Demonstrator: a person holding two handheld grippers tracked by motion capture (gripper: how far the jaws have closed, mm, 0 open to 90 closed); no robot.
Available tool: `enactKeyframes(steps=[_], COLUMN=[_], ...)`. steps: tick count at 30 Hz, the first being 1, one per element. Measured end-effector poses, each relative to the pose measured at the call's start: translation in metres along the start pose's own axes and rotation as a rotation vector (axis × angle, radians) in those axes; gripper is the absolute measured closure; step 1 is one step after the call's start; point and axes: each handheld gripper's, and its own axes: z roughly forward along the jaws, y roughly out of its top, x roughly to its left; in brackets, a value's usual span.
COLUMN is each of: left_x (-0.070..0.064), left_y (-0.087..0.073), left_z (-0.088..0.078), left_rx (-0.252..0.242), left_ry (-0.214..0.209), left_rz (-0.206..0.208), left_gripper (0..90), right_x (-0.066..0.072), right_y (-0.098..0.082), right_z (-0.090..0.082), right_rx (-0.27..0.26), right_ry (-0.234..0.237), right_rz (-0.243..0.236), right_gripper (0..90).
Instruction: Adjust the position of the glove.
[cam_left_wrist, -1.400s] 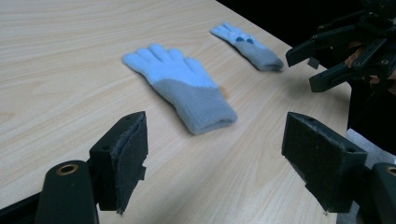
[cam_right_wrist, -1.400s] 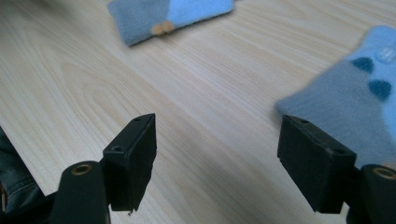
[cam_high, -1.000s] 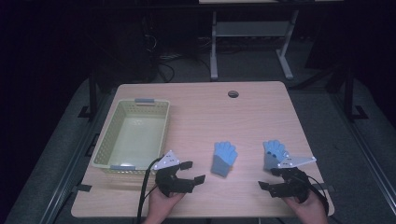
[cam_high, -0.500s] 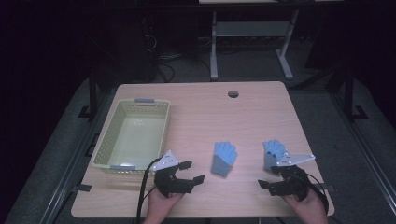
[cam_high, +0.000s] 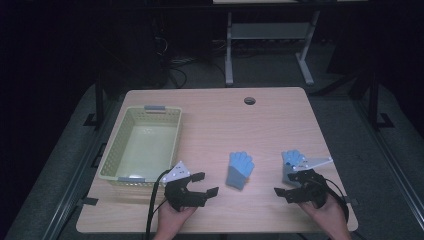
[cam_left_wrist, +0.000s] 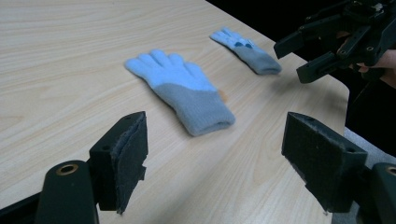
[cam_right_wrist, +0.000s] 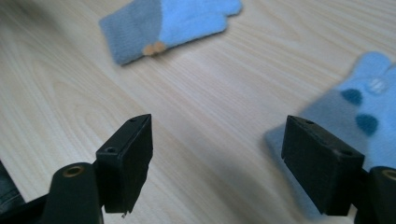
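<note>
Two knit gloves lie flat on the tabletop: one glove (cam_high: 240, 169) at lower centre, the other glove (cam_high: 291, 162) lower right. Both tongs, left (cam_high: 206, 184) and right (cam_high: 286, 183), gape released. Soft, light, floppy; I'd pinch the grey cuff.

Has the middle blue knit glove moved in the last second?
No. The blue knit glove lies flat in the same spot, the same way off the pale green plastic basket and the round hole in the tabletop.
</note>
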Motion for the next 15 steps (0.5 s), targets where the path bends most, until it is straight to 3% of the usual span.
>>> enactKeyframes(steps=[15], left_x=[-0.001], left_y=[-0.001], left_z=[0.001], left_rx=[0.000], left_ry=[0.002], left_rz=[0.001], left_gripper=[22.3], right_x=[-0.018], right_y=[0.023], right_z=[-0.007], right_rx=[0.032], right_ry=[0.001], right_rz=[0.003], right_gripper=[23.3])
